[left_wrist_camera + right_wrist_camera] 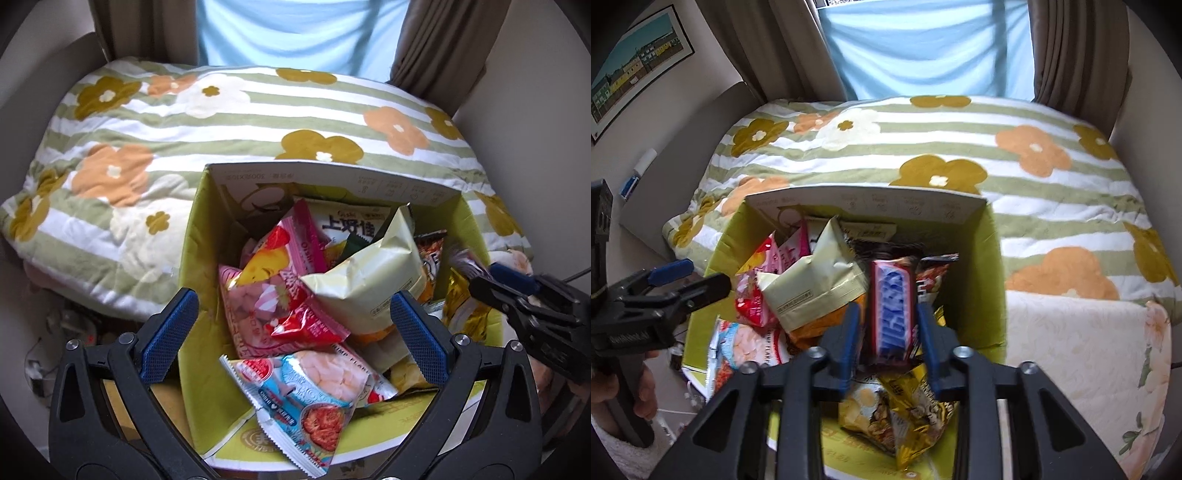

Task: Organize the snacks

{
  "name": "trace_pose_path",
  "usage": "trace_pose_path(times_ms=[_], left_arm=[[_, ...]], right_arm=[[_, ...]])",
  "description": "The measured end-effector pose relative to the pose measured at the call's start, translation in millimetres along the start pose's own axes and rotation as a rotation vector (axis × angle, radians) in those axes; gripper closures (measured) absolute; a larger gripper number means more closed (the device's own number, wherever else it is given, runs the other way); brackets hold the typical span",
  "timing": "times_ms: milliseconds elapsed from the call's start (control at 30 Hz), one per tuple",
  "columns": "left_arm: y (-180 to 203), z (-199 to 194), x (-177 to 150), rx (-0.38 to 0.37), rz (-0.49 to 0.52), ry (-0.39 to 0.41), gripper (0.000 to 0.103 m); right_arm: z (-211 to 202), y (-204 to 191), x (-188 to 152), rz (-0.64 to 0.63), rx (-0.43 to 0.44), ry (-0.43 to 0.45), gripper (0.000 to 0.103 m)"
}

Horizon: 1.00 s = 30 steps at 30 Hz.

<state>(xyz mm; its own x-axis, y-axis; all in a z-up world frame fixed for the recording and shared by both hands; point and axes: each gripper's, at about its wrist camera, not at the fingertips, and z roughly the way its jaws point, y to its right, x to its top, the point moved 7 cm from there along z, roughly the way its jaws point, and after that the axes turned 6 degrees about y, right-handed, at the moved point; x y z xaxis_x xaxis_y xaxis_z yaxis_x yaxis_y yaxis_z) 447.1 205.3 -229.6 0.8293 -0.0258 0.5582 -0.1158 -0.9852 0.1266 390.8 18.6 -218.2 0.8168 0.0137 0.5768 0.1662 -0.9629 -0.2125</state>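
An open green cardboard box point(192, 258) point(993, 280) holds several snack packets. In the right wrist view my right gripper point(890, 332) is shut on a brown Snickers bar point(892, 310) and holds it over the box's right side. In the left wrist view my left gripper point(291, 332) is open and empty above the box's near edge, over a blue-and-red shrimp chip packet point(306, 398), a pink packet point(266, 295) and a pale cream bag point(373, 280). The right gripper shows at the right edge of the left wrist view point(476, 273), blurred. The left gripper shows at the left of the right wrist view point(698, 277).
The box stands against a bed with a green-striped floral quilt point(184, 140) point(1015, 166). A cream floral cloth point(1082, 350) lies to the right of the box. Brown curtains point(1071, 51) and a blue blind hang behind. A hand point(646, 387) holds the left gripper. Clutter lies on the floor at left point(74, 332).
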Motion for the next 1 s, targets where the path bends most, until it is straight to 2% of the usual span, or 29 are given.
trace_pose_path(times_ms=[33, 67, 100, 300, 567, 733, 1000], left_arm=[[0, -1, -2, 0.002, 0.005, 0.002, 0.000], [0, -3, -4, 0.003, 0.008, 0.005, 0.000], [0, -4, -5, 0.006, 0.009, 0.009, 0.000], [-2, -16, -13, 0.007, 0.000, 0.026, 0.000], [13, -72, -21, 0.030, -0.002, 0.118, 0.000], [40, -116, -29, 0.050, 0.019, 0.199, 0.000], [115, -204, -63, 0.034, 0.054, 0.370, 0.000]], right_arm=[[-1, -1, 0, 0.001, 0.007, 0.005, 0.036], [-4, -2, -1, 0.003, 0.007, 0.021, 0.016], [-6, -3, -1, 0.005, 0.004, 0.037, 0.008], [-17, -1, -12, 0.013, -0.039, 0.071, 0.007], [-60, -8, -11, -0.016, -0.027, 0.145, 0.007], [-107, -3, -14, -0.039, -0.025, 0.231, 0.007], [-218, 30, -44, -0.022, -0.119, 0.383, 0.007]])
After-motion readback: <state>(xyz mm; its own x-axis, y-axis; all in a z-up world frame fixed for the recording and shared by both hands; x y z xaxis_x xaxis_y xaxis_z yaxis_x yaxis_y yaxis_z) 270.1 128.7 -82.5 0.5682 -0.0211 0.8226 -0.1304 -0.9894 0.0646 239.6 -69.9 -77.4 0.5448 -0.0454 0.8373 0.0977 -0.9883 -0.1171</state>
